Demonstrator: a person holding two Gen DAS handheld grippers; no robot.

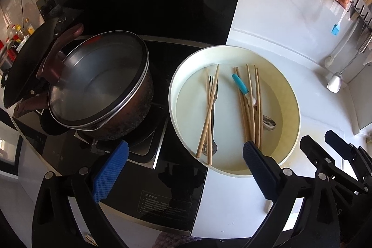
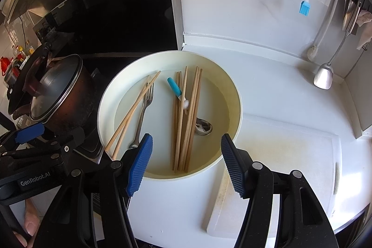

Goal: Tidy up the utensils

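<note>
The chopsticks (image 2: 186, 117) are lying bundled in the cream basin (image 2: 234, 94) on the table (image 2: 267, 85), long axis running away from the right gripper (image 2: 186, 162), which is being held wide open, empty, directly before their near ends; the left gripper (image 1: 186, 169) is likewise gaping, empty.

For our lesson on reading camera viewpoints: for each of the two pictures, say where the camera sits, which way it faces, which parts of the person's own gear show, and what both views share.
Left wrist view: sits on the left claw, angled down at the pot and round basin; its open blue pads show, plus the right claw at the side.
Right wrist view: sits on the right claw, angled down at the basin; its open pads, the left claw and a fingertip show.
Shared: basin, chopsticks, fork, pot, hanging blue brush.
</note>
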